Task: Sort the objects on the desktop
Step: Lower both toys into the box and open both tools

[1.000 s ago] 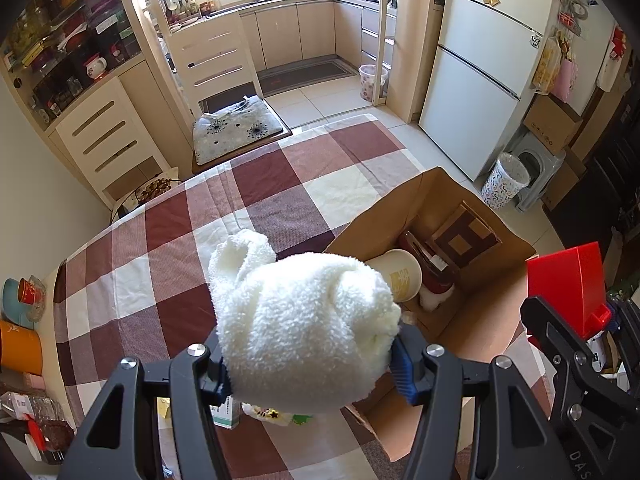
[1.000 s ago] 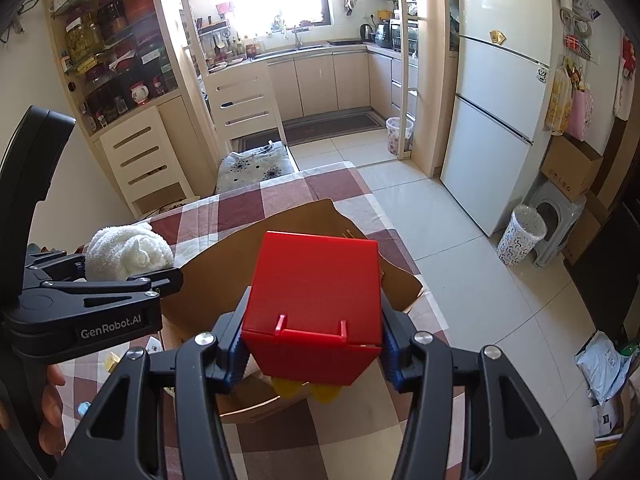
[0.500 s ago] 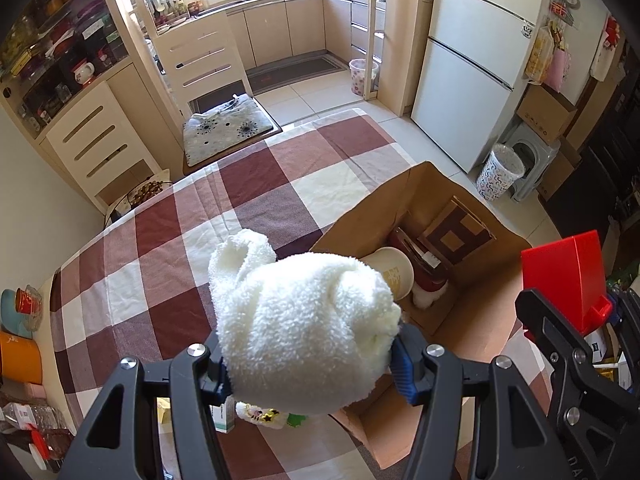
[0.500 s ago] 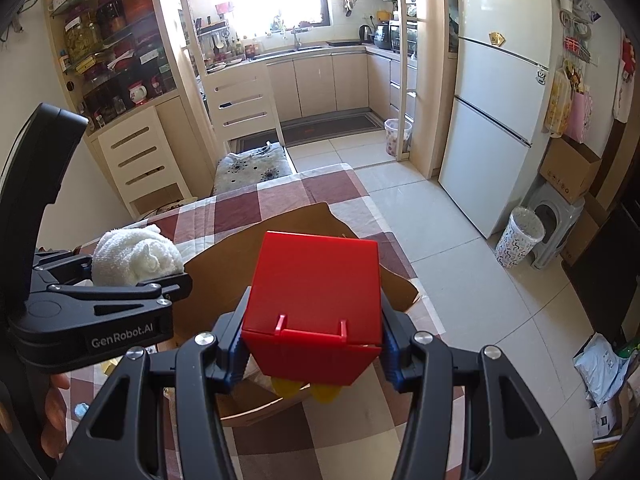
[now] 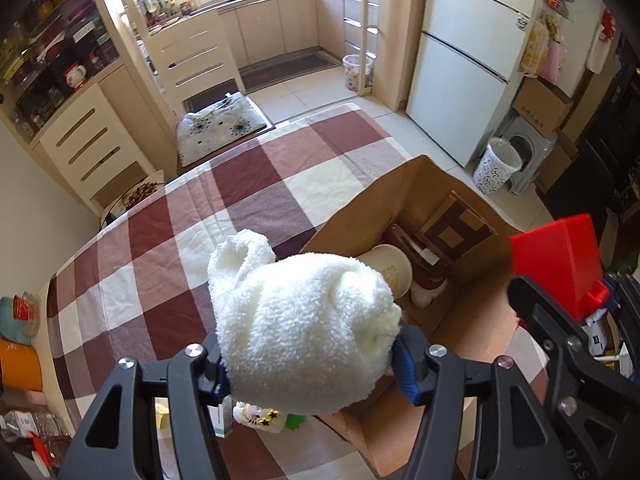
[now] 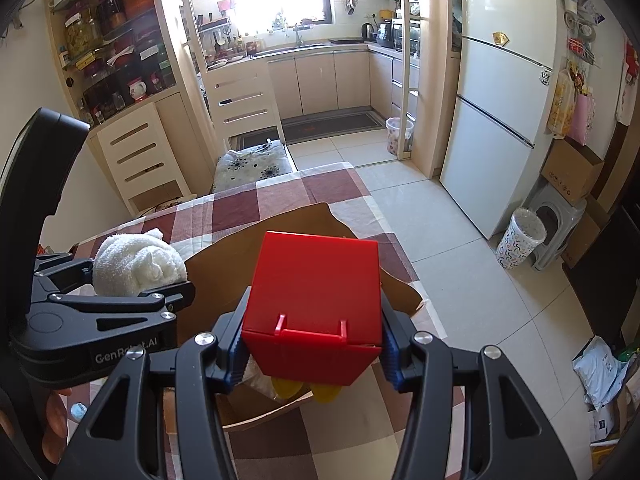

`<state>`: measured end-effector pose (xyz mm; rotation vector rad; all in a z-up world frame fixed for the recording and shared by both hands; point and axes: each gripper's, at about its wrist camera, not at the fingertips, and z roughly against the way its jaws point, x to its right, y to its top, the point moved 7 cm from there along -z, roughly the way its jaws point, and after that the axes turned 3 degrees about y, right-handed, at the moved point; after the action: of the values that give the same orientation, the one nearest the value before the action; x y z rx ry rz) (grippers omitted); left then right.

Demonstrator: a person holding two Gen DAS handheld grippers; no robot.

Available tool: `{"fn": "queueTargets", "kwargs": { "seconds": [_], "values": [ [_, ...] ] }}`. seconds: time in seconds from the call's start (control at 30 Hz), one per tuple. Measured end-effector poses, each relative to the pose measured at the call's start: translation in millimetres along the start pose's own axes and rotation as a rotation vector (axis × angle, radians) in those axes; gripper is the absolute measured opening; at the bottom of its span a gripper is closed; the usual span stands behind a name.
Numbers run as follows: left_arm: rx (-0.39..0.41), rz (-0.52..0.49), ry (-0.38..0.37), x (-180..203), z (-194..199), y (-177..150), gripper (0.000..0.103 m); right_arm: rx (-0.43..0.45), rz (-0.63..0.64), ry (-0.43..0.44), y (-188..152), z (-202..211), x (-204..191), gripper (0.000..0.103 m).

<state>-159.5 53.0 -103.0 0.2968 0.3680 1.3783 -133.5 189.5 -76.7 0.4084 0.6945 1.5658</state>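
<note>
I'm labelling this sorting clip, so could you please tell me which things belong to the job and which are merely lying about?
In the job:
- white towel, in the left tongs
- red box, in the right tongs
- cardboard box

Lying about:
- fridge
- chair cushion
- patterned waste bin

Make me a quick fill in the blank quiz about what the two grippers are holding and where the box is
The left gripper holds a rolled white ____.
The right gripper is shut on a ____ plastic box.
The open cardboard box sits on a ____ tablecloth.

Missing words: towel; red; checked
</note>
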Motion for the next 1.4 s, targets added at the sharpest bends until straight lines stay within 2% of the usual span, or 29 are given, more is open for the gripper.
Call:
{"fn": "queueTargets", "kwargs": {
  "seconds": [0.1,0.13,0.2,0.27,0.47,0.9,1.4],
  "values": [
    [0.01,-0.028,-0.012,2,0,5,0.069,0.004,0.013,0.002,3,-4,0,0.057],
    [0.016,-0.038,-0.022,2,-3,7,0.069,0.022,0.011,-0.005,6,-3,3,0.06],
    [0.001,-0.044,-0.035,1,-8,7,0.075,0.062,-0.003,-0.008,10,3,7,0.094],
    [0.002,-0.047,-0.056,2,-8,8,0.075,0.086,-0.003,0.006,13,7,9,0.103],
    [0.03,-0.057,-0.052,4,0,9,0.076,0.104,-0.026,0.029,11,14,11,0.103],
    [0.031,-0.052,-0.041,8,5,7,0.076,0.114,-0.039,0.04,8,24,11,0.103],
    [-0.012,-0.021,-0.007,-1,13,-17,0.076,0.094,-0.034,0.042,-4,40,0,0.103]
  ]
}}
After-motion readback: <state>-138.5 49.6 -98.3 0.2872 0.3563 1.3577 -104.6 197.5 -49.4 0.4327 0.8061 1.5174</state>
